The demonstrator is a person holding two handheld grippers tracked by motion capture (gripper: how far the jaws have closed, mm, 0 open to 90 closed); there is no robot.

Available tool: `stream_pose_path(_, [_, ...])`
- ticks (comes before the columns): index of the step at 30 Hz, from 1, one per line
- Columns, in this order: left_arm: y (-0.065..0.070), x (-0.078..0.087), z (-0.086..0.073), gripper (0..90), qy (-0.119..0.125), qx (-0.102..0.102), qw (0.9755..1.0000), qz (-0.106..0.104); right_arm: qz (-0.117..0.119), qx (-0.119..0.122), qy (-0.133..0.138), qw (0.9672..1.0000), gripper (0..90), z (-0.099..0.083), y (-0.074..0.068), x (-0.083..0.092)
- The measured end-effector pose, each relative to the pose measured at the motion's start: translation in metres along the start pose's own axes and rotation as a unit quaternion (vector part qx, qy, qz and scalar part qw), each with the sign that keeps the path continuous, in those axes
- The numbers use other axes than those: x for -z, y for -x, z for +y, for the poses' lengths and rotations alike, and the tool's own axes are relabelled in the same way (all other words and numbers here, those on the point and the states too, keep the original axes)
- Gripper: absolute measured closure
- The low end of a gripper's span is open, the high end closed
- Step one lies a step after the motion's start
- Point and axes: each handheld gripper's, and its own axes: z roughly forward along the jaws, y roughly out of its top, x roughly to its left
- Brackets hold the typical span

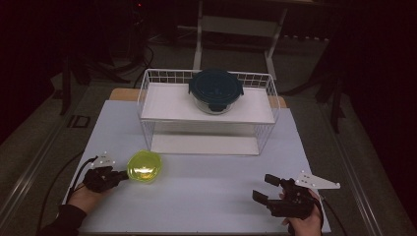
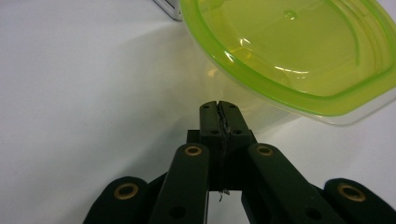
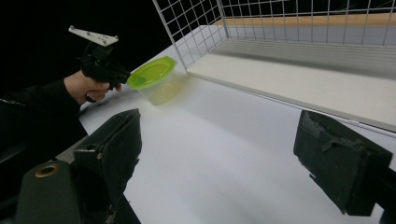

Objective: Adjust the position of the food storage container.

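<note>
**Near the table's left front: green-lidded tub**

On the white table [image 1: 206, 191], a clear tub with green lid [image 1: 144, 166] sits in front of the wire rack [image 1: 147, 93]. Left gripper [image 1: 118, 175], jaws pressed together, tips just beside the tub's wall. Right gripper [image 1: 264, 188], jaws spread wide, holding nothing, well apart. Dark-lidded glass bowl [image 1: 215, 91] on the rack's upper shelf.

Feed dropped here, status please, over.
Left gripper shut beside green-lidded container. Right gripper open, holding nothing. Dark-lidded glass container on wire rack.
</note>
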Motion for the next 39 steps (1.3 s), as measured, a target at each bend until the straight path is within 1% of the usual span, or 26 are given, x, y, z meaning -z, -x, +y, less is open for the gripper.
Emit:
stream_pose_path(1, [0.001, -0.001, 0.000, 88.8, 0.000, 0.000, 1.0000, -0.004, 0.000, 0.000, 0.000, 1.0000, 14.8, 0.000, 0.000, 0.000])
stream_pose_path(2, [0.002, -0.002, 0.000, 88.8, -0.002, -0.003, 1.0000, -0.001, -0.001, 0.000, 0.000, 1.0000, 14.7, 0.000, 0.000, 0.000])
stream_pose_path(4, [0.005, -0.004, 0.000, 88.8, -0.003, -0.005, 1.0000, -0.007, 0.000, -0.002, 0.001, 1.0000, 14.8, 0.000, 0.001, 0.000])
stream_pose_path(9, [0.014, -0.008, 0.002, 88.7, -0.007, -0.016, 0.9997, -0.019, -0.002, -0.001, -0.001, 1.0000, 14.8, -0.001, 0.001, 0.000])
stream_pose_path(18, [0.025, -0.017, 0.010, 88.7, -0.008, -0.024, 0.9991, -0.032, -0.002, -0.005, -0.001, 1.0000, 14.8, -0.002, 0.002, 0.000])
stream_pose_path(20, [0.028, -0.018, 0.012, 88.7, -0.008, -0.029, 0.9989, -0.037, -0.002, -0.005, 0.000, 1.0000, 14.8, -0.002, 0.002, 0.000])
stream_pose_path(22, [0.034, -0.020, 0.014, 88.7, -0.008, -0.037, 0.9987, -0.036, -0.002, -0.005, 0.001, 1.0000, 14.8, -0.002, 0.002, 0.000])
stream_pose_path(23, [0.036, -0.020, 0.015, 88.7, -0.007, -0.038, 0.9984, -0.041, -0.002, -0.005, 0.000, 1.0000, 14.8, -0.002, 0.002, 0.000])
stream_pose_path(25, [0.040, -0.022, 0.017, 88.7, -0.006, -0.042, 0.9981, -0.045, -0.001, -0.006, 0.000, 1.0000, 14.8, -0.002, 0.001, 0.000])
stream_pose_path(28, [0.045, -0.026, 0.020, 88.7, -0.006, -0.042, 0.9973, -0.060, 0.000, -0.006, 0.001, 1.0000, 14.8, -0.002, 0.001, 0.000])
stream_pose_path(29, [0.046, -0.027, 0.021, 88.7, -0.007, -0.046, 0.9969, -0.064, 0.000, -0.006, 0.001, 1.0000, 14.8, -0.002, 0.001, 0.000])
stream_pose_path(31, [0.047, -0.029, 0.022, 88.7, -0.015, -0.052, 0.9966, -0.062, 0.000, -0.006, 0.001, 1.0000, 14.8, -0.002, 0.001, 0.000])
stream_pose_path(33, [0.044, -0.030, 0.023, 88.7, -0.018, -0.050, 0.9971, -0.055, 0.000, -0.005, 0.002, 1.0000, 14.8, -0.002, 0.002, 0.001])
stream_pose_path(34, [0.042, -0.031, 0.024, 88.7, -0.019, -0.047, 0.9974, -0.052, -0.001, -0.005, 0.002, 1.0000, 14.8, -0.002, 0.002, 0.001])
stream_pose_path(37, [0.032, -0.031, 0.026, 88.8, -0.022, -0.040, 0.9984, -0.032, -0.002, -0.006, 0.002, 1.0000, 14.8, -0.002, 0.002, 0.002])
stream_pose_path(39, [0.024, -0.033, 0.029, 88.7, -0.019, -0.032, 0.9990, -0.023, -0.001, -0.006, 0.002, 1.0000, 14.8, -0.002, 0.002, 0.002])
